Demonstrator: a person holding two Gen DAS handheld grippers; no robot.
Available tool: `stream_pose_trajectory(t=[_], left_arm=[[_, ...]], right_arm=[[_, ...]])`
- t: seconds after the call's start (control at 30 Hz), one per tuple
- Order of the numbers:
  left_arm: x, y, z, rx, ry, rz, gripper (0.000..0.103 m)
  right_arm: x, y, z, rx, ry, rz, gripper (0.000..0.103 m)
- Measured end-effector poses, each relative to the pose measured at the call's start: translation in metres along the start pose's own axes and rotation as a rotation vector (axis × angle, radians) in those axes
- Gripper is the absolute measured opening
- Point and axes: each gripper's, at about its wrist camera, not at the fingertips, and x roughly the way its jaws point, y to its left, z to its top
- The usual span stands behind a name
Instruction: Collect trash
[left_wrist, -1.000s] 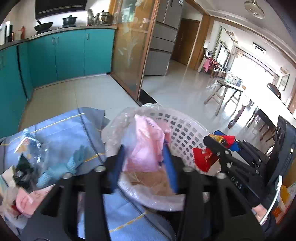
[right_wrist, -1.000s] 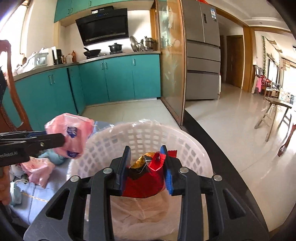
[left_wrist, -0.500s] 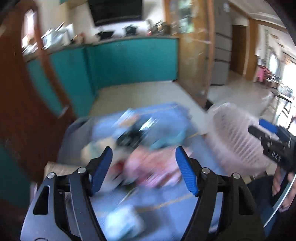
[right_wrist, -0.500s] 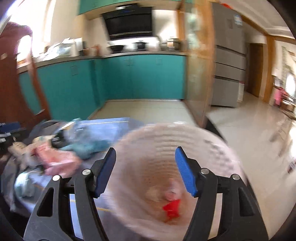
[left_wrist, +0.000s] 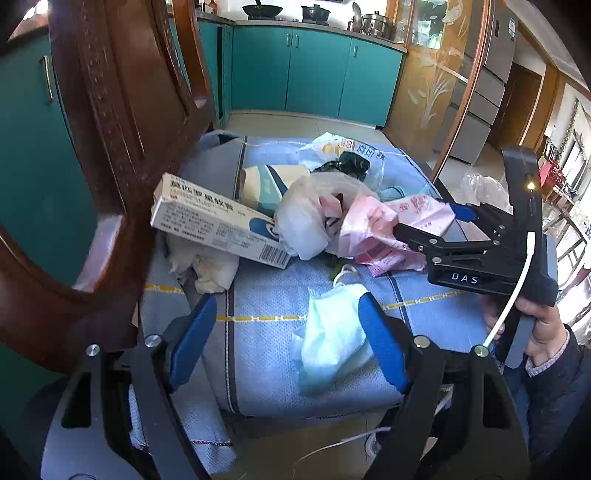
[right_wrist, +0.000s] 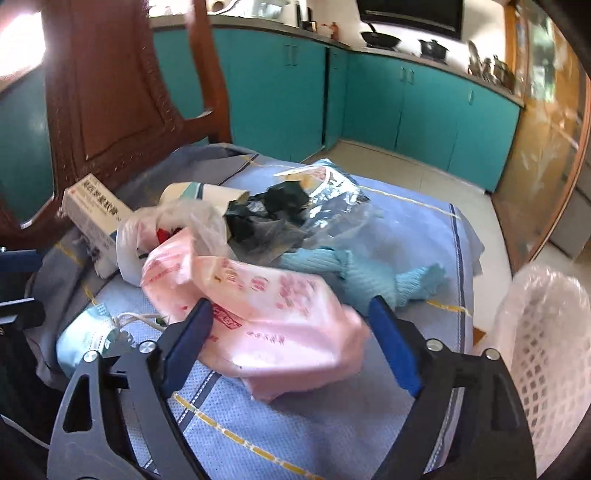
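Both grippers have swung away from the white basket, where a second ago they held a pink bag and a red wrapper over its mouth, and now point down at the litter heaped on a blue cloth covering a chair seat.

Left gripper: nothing held, jaws opening, with a crumpled blue face mask lying on the cloth between them, pressed against the right-hand pad's inner side. The mask's long axis runs roughly from 12 to 6 o'clock in the left wrist view, along the line of the fingers, so a squeeze would likely take it across its narrow width.

Right gripper: also carrying nothing, jaws opening, set over a pink plastic bag that spreads from 10 to 4 o'clock in the right wrist view and fills the gap between the pads. The pads do not look to be pressing on it.

Beyond, toward 12 o'clock, wait a white medicine carton, a black wad of plastic, a clear film bag and a light blue knitted piece. The basket stands at 3 o'clock of the right gripper, just off the seat's edge, so the right hand is judged nearer for the drop.
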Motion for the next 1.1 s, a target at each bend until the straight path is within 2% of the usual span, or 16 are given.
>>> stream_pose_trajectory(t=[0.07, 0.1, 0.13, 0.17, 0.2, 0.23, 0.3, 0.43, 0.57, 0.63, 0.7, 0.73, 0.8, 0.9, 1.1], left_arm=[[0.002, 0.001, -0.004, -0.002, 0.009, -0.011, 0.08], [0.003, 0.001, -0.004, -0.002, 0.013, -0.015, 0.08], [0.006, 0.0, -0.004, 0.0, 0.017, -0.018, 0.08], [0.006, 0.001, -0.007, 0.005, 0.02, -0.018, 0.08], [0.008, -0.001, -0.008, 0.008, 0.025, -0.018, 0.08], [0.01, -0.003, -0.009, 0.012, 0.03, -0.018, 0.08], [0.013, -0.007, -0.011, 0.021, 0.039, -0.024, 0.08], [0.021, -0.024, -0.014, 0.065, 0.063, -0.035, 0.084], [0.033, -0.037, -0.018, 0.096, 0.081, -0.029, 0.084], [0.04, -0.043, -0.021, 0.112, 0.1, -0.011, 0.077], [0.047, -0.048, -0.024, 0.13, 0.122, 0.007, 0.059], [0.05, -0.049, -0.025, 0.136, 0.128, 0.019, 0.055], [0.05, -0.05, -0.028, 0.136, 0.129, 0.02, 0.041], [0.047, -0.053, -0.029, 0.153, 0.109, 0.05, 0.027], [0.03, -0.053, -0.028, 0.164, 0.056, 0.08, 0.025]], right_arm=[[0.001, -0.002, -0.002, 0.032, 0.011, 0.064, 0.087], [0.002, -0.004, -0.002, 0.048, 0.015, 0.089, 0.082], [0.0, -0.007, -0.004, 0.064, 0.015, 0.113, 0.075], [-0.001, -0.008, -0.006, 0.078, 0.019, 0.137, 0.056], [-0.002, -0.01, -0.007, 0.087, 0.021, 0.155, 0.045], [-0.004, -0.011, -0.009, 0.092, 0.019, 0.171, 0.04], [-0.011, -0.011, -0.012, 0.091, 0.007, 0.176, 0.021], [-0.034, -0.022, -0.022, 0.121, -0.057, 0.124, 0.017], [-0.055, -0.038, -0.037, 0.179, -0.106, 0.079, 0.015], [-0.06, -0.045, -0.044, 0.205, -0.115, 0.075, 0.015], [-0.066, -0.048, -0.049, 0.214, -0.129, 0.056, 0.015], [-0.068, -0.048, -0.051, 0.211, -0.138, 0.048, 0.015], [-0.074, -0.047, -0.053, 0.205, -0.156, 0.032, 0.015], [-0.077, -0.044, -0.054, 0.188, -0.173, -0.002, 0.015], [-0.078, -0.04, -0.055, 0.148, -0.188, -0.047, 0.015]])
